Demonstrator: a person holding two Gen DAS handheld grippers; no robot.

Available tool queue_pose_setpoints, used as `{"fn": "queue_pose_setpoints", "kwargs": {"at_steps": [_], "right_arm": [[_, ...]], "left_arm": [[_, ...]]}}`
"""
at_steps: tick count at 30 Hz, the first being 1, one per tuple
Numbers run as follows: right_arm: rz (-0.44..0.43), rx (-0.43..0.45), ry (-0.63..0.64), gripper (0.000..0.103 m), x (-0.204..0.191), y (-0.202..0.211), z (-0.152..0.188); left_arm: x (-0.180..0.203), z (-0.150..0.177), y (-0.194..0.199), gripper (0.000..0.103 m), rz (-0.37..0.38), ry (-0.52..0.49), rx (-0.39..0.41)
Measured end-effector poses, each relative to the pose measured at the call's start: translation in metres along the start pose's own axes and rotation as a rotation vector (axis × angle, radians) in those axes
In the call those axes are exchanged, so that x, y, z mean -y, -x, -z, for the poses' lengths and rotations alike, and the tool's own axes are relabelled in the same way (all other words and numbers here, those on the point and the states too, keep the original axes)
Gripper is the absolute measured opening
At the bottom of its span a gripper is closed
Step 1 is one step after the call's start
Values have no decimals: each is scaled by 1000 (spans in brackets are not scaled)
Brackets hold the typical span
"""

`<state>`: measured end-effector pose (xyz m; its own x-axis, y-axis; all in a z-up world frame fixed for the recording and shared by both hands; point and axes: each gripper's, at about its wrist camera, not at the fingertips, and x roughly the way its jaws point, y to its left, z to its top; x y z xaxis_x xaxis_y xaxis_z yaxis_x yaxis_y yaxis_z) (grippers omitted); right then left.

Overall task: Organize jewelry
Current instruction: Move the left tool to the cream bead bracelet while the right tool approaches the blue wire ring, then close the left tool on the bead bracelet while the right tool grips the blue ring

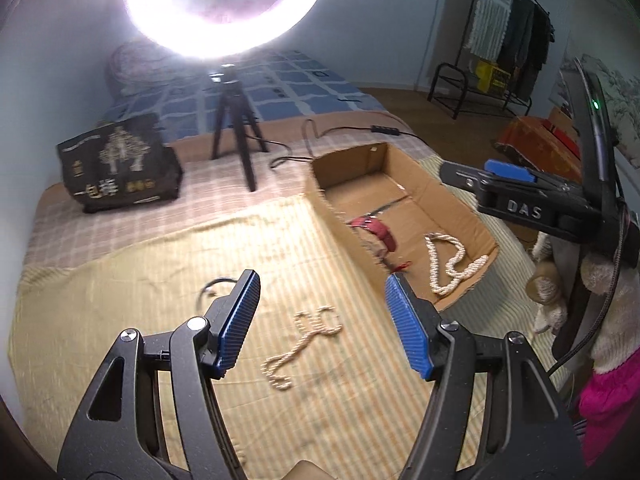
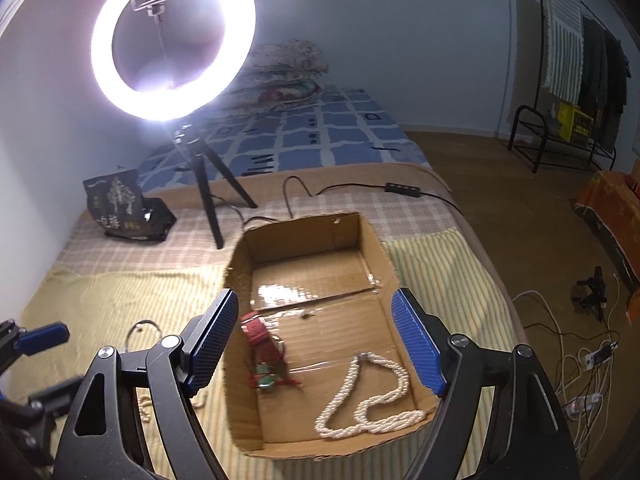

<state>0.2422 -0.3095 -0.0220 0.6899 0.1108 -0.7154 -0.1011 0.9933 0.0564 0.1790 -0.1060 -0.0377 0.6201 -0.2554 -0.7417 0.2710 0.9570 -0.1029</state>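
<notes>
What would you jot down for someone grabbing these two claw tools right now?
Left gripper: jaws open, empty, above the cloth.
Right gripper: jaws open, empty, over the box.
Done: white necklace and red band lie in the box.
Left: beige necklace and thin ring lie on the cloth beside the box; both likely go in next.

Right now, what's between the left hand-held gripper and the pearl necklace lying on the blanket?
Nothing but bare striped blanket. In the left wrist view, the open left hand-held gripper hovers with the small pearl necklace showing between its fingers, not touching it.
</notes>
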Motion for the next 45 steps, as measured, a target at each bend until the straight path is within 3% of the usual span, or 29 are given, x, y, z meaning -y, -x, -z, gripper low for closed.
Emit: {"fn": "queue_pose_setpoints", "kwargs": {"at_steps": [11,27,29,33,35,37,40,42,45], "right_arm": [[-103,-17,81,79,-52,0,10],[-225,-72,147,79,-120,-28,23],[-232,-109,156,79,-129,-37,24],[-259,-186,153,79,-139,-54,30],[-264,-216,150,78,-142,-62,33],[-267,-234,155,78,-146,-68,36],[-285,-270,158,67,-151,-79,39],[-293,-298,150,55,-153,-88,41],[-315,-358,124,47,-157,-105,48]], "left_arm": [[-55,16,33,67,-67,44,35],[-129,59,44,67,-115,139,-25],[-134,66,42,55,-108,145,-47],[-142,84,28,51,-85,144,-117],[-143,94,20,39,-73,140,-158],[-144,103,14,38,-60,135,-187],[-146,116,6,37,-44,133,-228],[-147,124,0,33,-32,140,-257],[-146,135,-8,30,-11,144,-297]]}}
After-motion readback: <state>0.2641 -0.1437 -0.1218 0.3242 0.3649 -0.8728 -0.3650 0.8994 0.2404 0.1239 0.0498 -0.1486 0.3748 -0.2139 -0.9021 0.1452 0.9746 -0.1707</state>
